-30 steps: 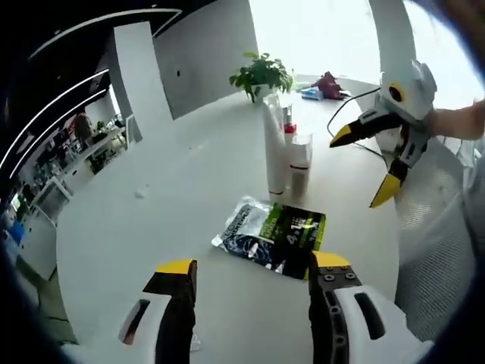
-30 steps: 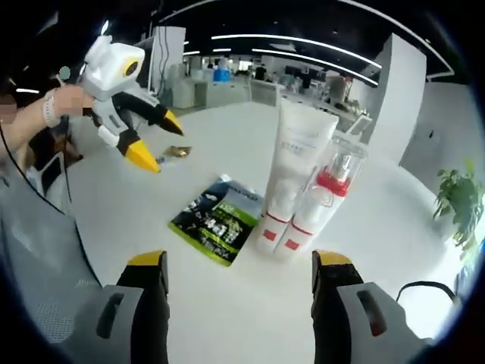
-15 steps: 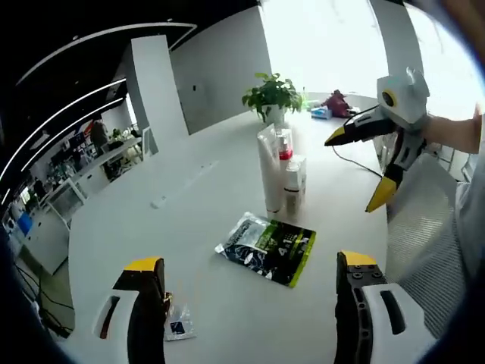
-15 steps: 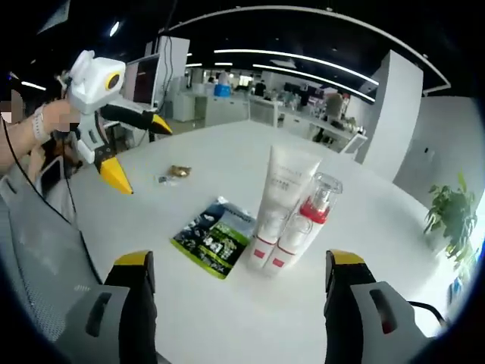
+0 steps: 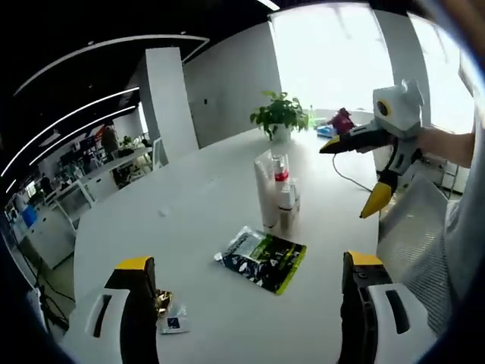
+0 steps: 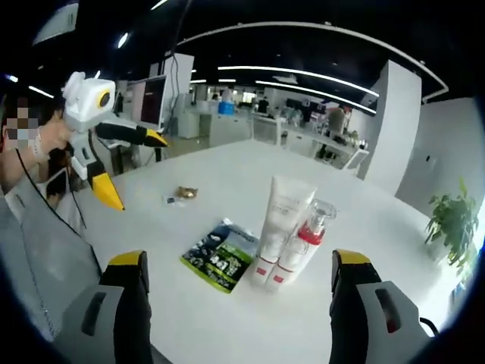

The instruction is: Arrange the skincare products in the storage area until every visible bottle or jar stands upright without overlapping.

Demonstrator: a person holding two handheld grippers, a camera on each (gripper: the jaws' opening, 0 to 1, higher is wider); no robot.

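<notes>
A white tube [image 5: 264, 193] stands on its cap on the white table [image 5: 182, 212]. A clear bottle with a red collar [image 5: 281, 176] and a small white bottle [image 5: 288, 211] are pressed against it, all upright. The tube [image 6: 282, 220] and the clear bottle [image 6: 307, 236] also stand together in the right gripper view. My left gripper [image 5: 249, 262] is open and held back from them, and so is my right gripper [image 6: 239, 258]. Each appears in the other's view, jaws apart and empty: the right gripper [image 5: 354, 174] and the left gripper [image 6: 132, 168].
A black-and-green sachet [image 5: 261, 258] lies flat in front of the products, also seen as the sachet [image 6: 220, 256]. Small foil packets [image 5: 170, 315] lie near the table edge. A potted plant [image 5: 280, 114] stands at the far side. A mesh chair back [image 5: 409, 227] is beside the table.
Both views have pulled back from the table, so the products look smaller and farther away. The tube, bottles and sachet have not moved. Both grippers stay open.
</notes>
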